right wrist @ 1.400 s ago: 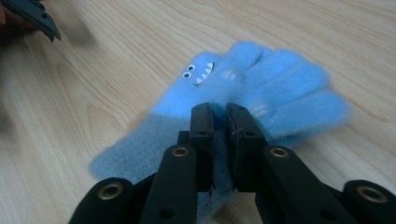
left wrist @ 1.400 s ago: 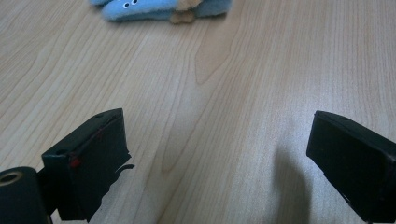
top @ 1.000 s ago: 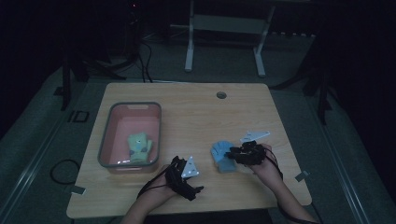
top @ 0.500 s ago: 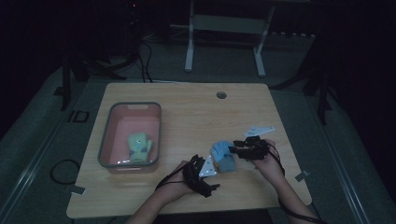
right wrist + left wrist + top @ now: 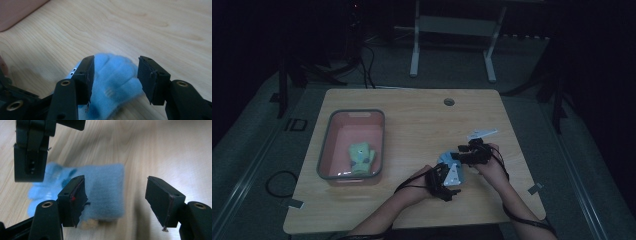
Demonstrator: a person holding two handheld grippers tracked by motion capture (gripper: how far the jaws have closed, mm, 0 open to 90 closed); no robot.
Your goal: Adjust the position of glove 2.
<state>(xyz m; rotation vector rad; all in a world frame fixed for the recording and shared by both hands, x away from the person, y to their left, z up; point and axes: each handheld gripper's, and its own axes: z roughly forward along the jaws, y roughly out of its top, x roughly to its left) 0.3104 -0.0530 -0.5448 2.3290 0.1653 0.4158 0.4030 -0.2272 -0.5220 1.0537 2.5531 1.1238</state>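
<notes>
The left gripper (image 5: 115,202) has been closing, the right gripper (image 5: 115,80) opening; both stand half-wide around the blue glove (image 5: 115,82), not pressing it.

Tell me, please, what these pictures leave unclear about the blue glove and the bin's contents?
- Fluffy blue knitted glove: its fingertip end is blurred in the right gripper view, and the left gripper covers its cuff edge in the left gripper view.
- Green glove in the pink plastic bin: too small and dim in the high view to read its pattern.

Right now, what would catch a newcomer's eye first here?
The blue glove on the table, with both grippers at it: the left gripper closing in, the right gripper opening, neither pressing it. At the left, a pink bin holds a green glove.
</notes>
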